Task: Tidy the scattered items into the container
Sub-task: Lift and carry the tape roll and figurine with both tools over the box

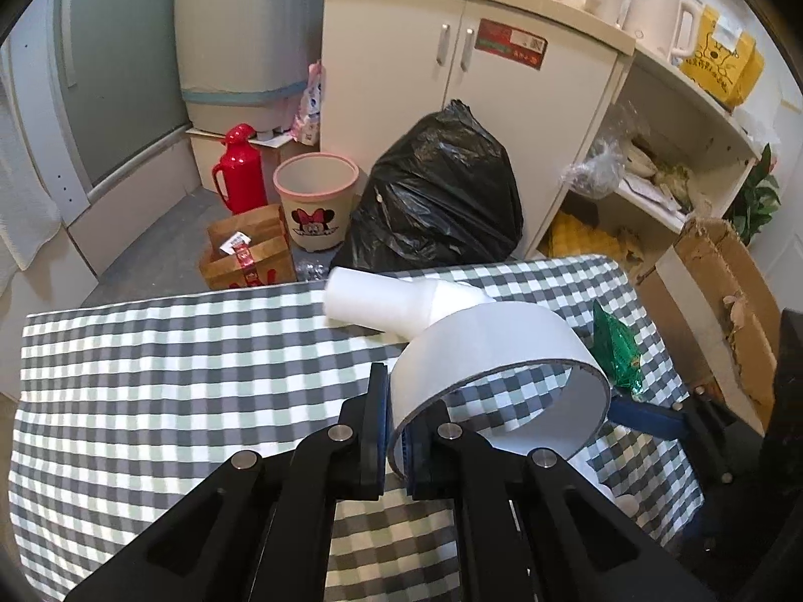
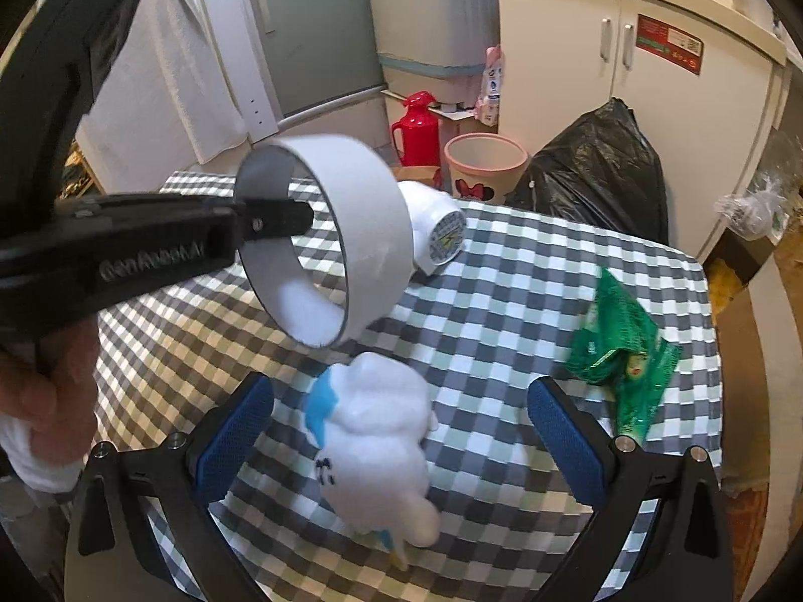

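Left gripper [image 1: 396,431] jaws clamped on container [image 1: 497,351] wall, tipping its mouth toward plush toy [image 2: 376,446]; right gripper [image 2: 401,446] jaws wide, empty, straddling it; wrapper [image 2: 622,356] at 2 o'clock.

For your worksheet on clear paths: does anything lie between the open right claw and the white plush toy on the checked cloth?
Nothing visible does. The white plush toy already lies between the open right claw's fingers. The left claw holds the white container tilted above and behind it.

Checked-cloth table [image 2: 502,301], white plush toy [image 2: 381,451] lying near front, green wrapper [image 2: 622,351] right, white bottle [image 2: 431,231] on its side farther back
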